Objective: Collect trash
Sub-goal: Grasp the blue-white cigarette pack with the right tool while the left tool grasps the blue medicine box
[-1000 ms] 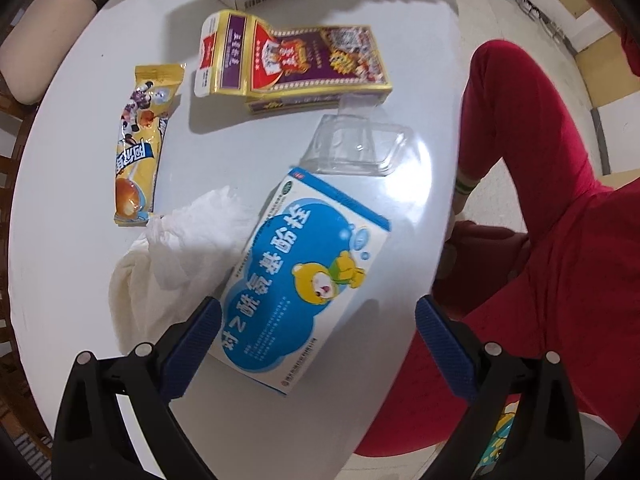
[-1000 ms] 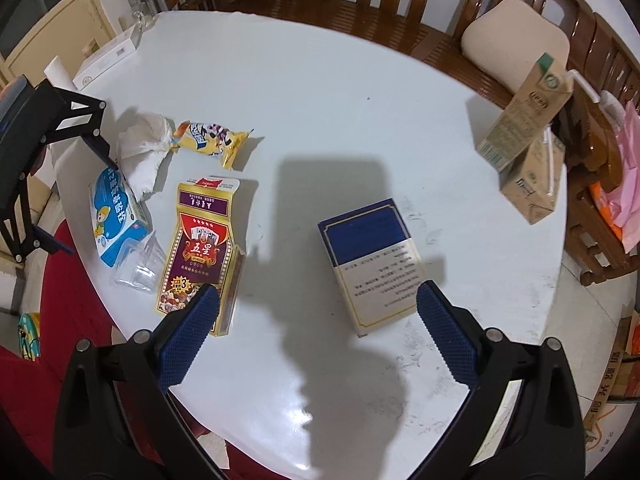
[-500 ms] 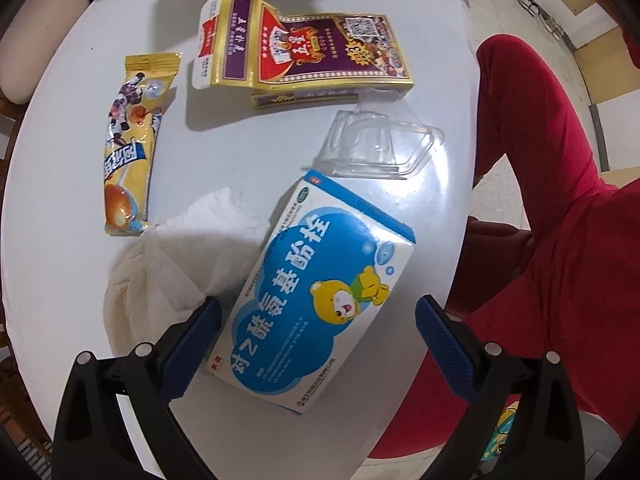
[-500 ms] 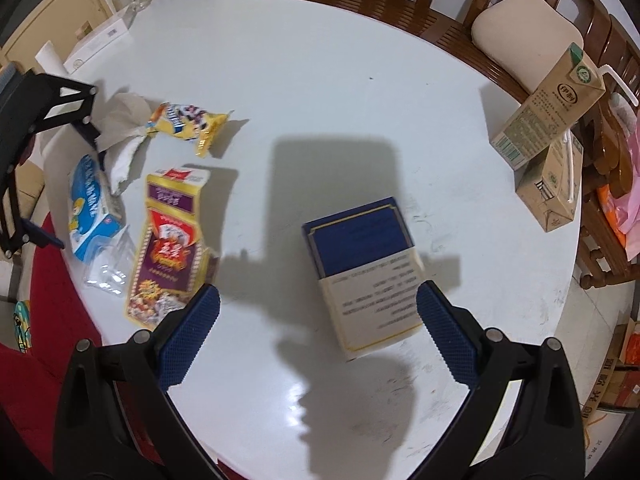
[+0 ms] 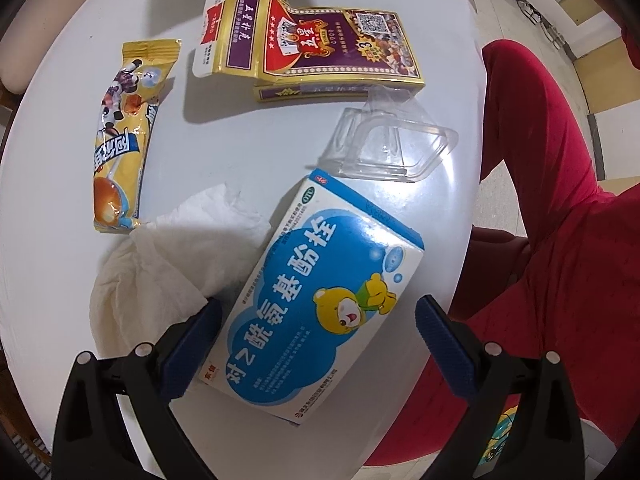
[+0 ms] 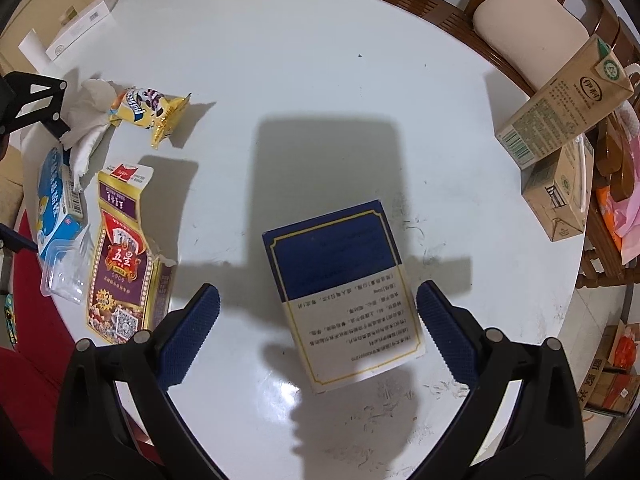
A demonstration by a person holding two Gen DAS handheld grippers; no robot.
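Observation:
Trash lies on a round white table (image 6: 320, 80). My left gripper (image 5: 318, 328) is open, its jaws straddling a blue-and-white medicine box (image 5: 320, 304) just above it. Beside that box lie a crumpled white tissue (image 5: 168, 264), a yellow snack wrapper (image 5: 124, 136), a purple-and-gold flattened carton (image 5: 316, 52) and a clear plastic tray (image 5: 392, 148). My right gripper (image 6: 318, 316) is open over a navy-and-white box (image 6: 344, 292). The same litter shows at the left of the right wrist view, with the purple carton (image 6: 120, 256) nearest.
Two brown milk cartons (image 6: 560, 120) stand at the table's far right edge. Wooden chairs with a beige cushion (image 6: 528, 28) ring the table. A white box (image 6: 80, 28) lies at the far left. A person in red clothes (image 5: 560, 240) sits at the table edge.
Both grippers have moved lower and closer to their boxes: the blue medicine box and the navy box now loom larger between the open jaws.

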